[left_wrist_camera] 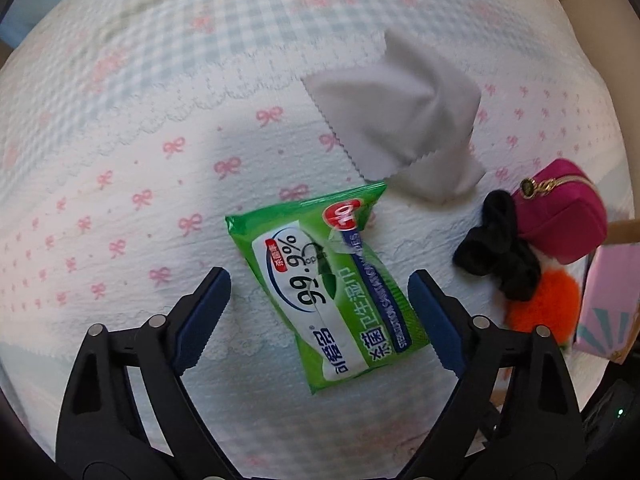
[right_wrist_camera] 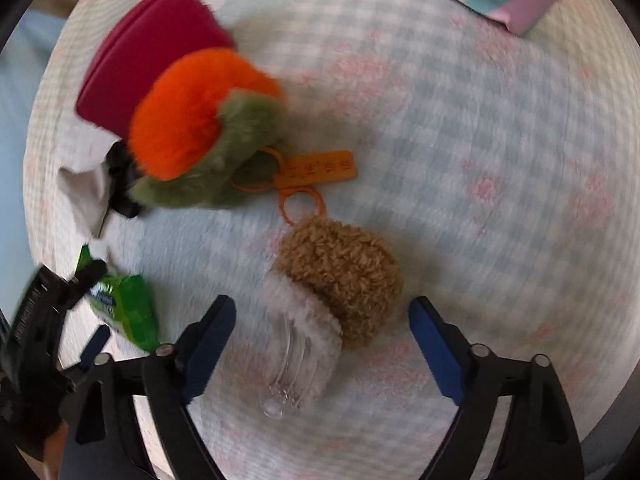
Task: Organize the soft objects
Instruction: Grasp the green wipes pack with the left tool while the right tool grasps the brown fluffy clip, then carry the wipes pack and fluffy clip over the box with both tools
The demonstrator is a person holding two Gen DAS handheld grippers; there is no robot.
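A green wet-wipes pack [left_wrist_camera: 332, 292] lies flat on the bow-print bedspread [left_wrist_camera: 140, 168]. My left gripper [left_wrist_camera: 319, 278] points down over it, open, one blue pad on each side and neither touching. In the right wrist view a brown curly plush pouch [right_wrist_camera: 344, 276] with white fluffy trim and a clear loop lies between the fingers of my right gripper [right_wrist_camera: 322, 305], which is open and clear of it. The wipes pack [right_wrist_camera: 128, 312] and the left gripper [right_wrist_camera: 98, 306] show at that view's left edge.
A grey cloth [left_wrist_camera: 400, 128] lies crumpled beyond the wipes. To the right sit a black scrunchie [left_wrist_camera: 496, 252], a magenta zip pouch [left_wrist_camera: 560, 216] and an orange-and-green plush [right_wrist_camera: 200, 120] with an orange tag [right_wrist_camera: 320, 170]. A pink box [left_wrist_camera: 608, 304] stands at the bed's edge.
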